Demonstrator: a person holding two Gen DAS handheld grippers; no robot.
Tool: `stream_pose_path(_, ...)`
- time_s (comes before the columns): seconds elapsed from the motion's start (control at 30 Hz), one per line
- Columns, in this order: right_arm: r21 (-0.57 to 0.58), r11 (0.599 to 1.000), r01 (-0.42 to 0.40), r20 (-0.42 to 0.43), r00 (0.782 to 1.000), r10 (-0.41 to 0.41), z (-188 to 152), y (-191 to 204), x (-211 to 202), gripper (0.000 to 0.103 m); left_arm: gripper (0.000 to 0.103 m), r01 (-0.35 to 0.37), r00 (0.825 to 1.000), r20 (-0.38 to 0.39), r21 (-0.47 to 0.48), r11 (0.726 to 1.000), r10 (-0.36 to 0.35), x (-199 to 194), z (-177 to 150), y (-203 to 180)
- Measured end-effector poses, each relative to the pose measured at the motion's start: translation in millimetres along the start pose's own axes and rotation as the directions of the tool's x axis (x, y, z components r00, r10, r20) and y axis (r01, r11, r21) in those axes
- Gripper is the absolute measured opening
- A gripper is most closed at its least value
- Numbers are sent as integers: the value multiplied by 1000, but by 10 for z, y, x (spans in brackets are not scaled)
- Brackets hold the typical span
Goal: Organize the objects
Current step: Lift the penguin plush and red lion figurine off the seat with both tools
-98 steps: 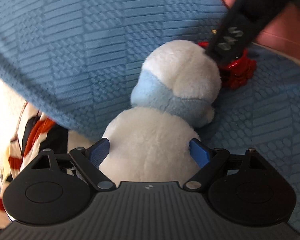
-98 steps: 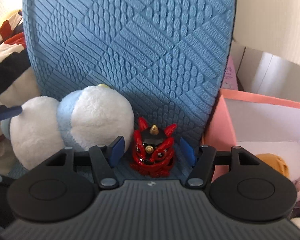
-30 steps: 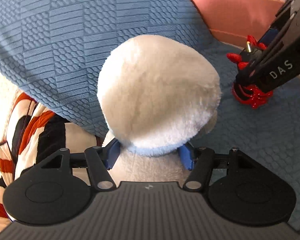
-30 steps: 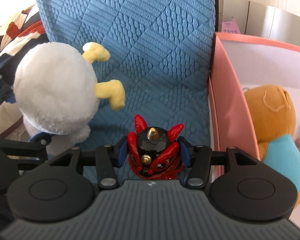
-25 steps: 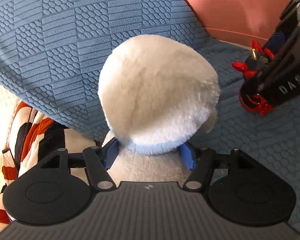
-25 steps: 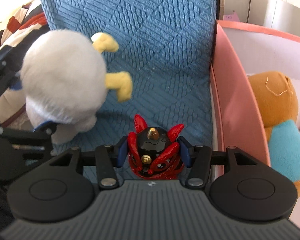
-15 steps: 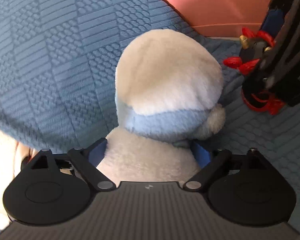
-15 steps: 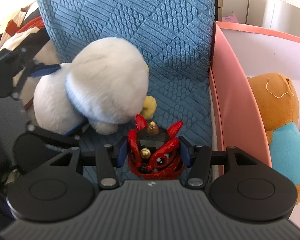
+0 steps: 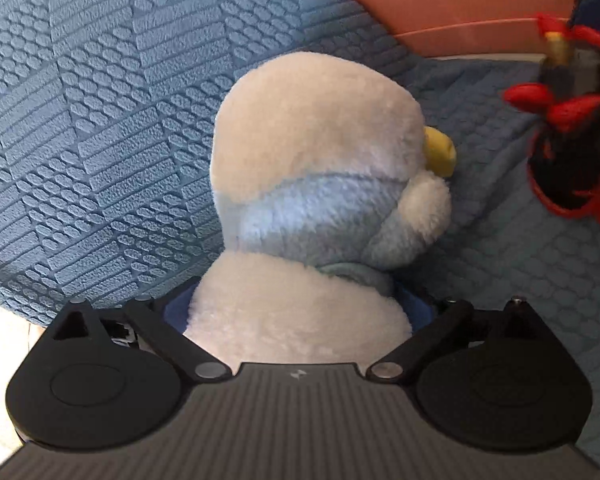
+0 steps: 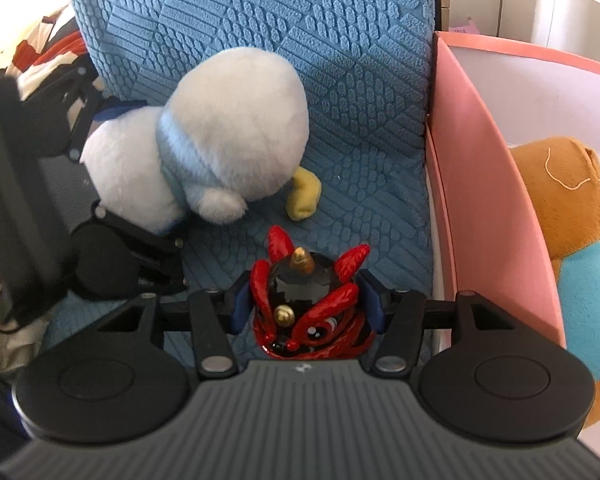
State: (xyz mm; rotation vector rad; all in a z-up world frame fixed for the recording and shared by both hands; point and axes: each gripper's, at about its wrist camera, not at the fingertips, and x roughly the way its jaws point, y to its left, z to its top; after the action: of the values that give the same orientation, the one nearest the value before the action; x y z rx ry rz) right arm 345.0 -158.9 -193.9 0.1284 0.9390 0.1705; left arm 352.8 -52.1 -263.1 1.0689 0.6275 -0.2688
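Plush duck (image 10: pixel 204 136) near pink box (image 10: pixel 488 184)

The left gripper's fingertips (image 9: pixel 178 310) are hidden behind the plush (image 9: pixel 320 184). At three o'clock the red figurine (image 9: pixel 572 128) is blurred and edge-cut. In the right view, the orange plush (image 10: pixel 560 220) is cropped at three o'clock.

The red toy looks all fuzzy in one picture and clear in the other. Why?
Left wrist view: the red toy sits at the far right edge, smeared, with no crisp outline. Right wrist view: it is close and near the middle, sharp, with white glints on its glossy paint. Both views bend the blue cushion's pattern, and bright light washes out their left edges.
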Motion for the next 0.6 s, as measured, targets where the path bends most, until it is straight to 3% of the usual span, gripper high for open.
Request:
stream_pose_path(0.37,-27,999,33,-40,999,-34,-85,34,168,62,100,-40,995,-91,-54,998,35,353,27,140)
stream_pose_path(0.6,-23,999,47,-30,998,-47,-108,32,171,62,97,-29,995,-98,-105,994,19,331,26,238)
